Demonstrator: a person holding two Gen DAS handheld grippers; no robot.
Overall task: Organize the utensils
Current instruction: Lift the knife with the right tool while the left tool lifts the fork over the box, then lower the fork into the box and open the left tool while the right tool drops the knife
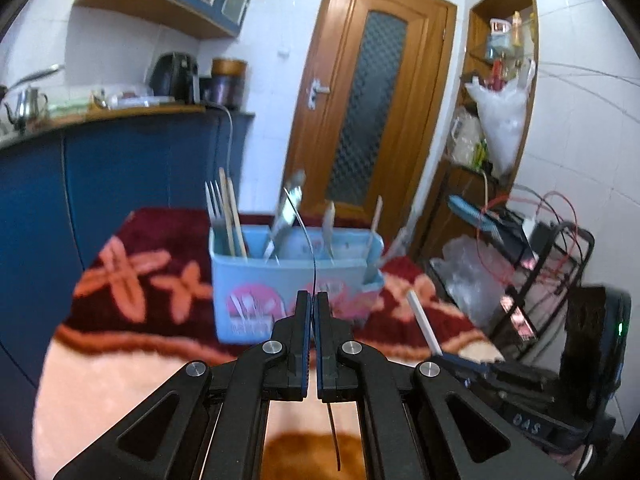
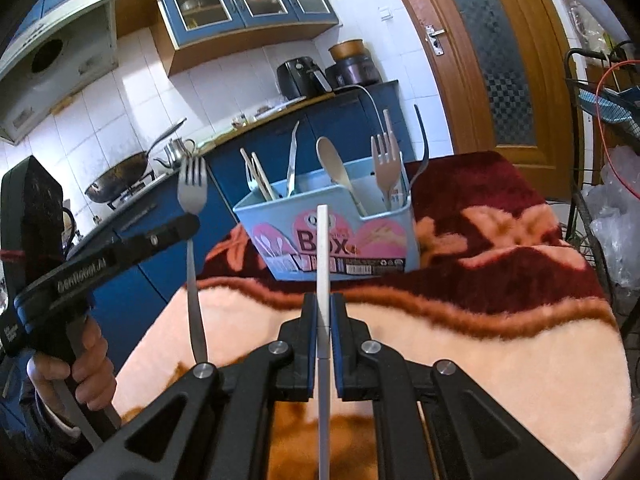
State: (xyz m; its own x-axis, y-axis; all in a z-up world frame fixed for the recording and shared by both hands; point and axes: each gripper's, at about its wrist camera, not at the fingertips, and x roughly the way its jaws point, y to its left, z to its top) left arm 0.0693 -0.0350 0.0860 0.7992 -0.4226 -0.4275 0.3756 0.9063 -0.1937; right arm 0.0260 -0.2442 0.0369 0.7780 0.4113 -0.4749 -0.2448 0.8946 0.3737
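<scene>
A light blue utensil box [image 2: 340,240] [image 1: 280,280] stands on the blanket-covered table and holds forks, chopsticks, tongs and a wooden spoon [image 2: 334,164]. My left gripper [image 1: 313,296] [image 2: 192,222] is shut on a metal fork [image 2: 192,184]. In the left wrist view the fork [image 1: 304,232] shows edge-on as a thin curved strip in front of the box. My right gripper [image 2: 324,300] is shut on a white chopstick [image 2: 323,256] [image 1: 424,320] that points up toward the box. Both grippers hover in front of the box, the left one to the left of the right one.
A red and peach floral blanket [image 2: 500,320] covers the table. Blue kitchen cabinets [image 1: 120,184] run along the left, with a wok [image 2: 120,176] on the stove. A wire rack with cables and bags [image 1: 540,260] stands right of the table, before a wooden door [image 1: 372,92].
</scene>
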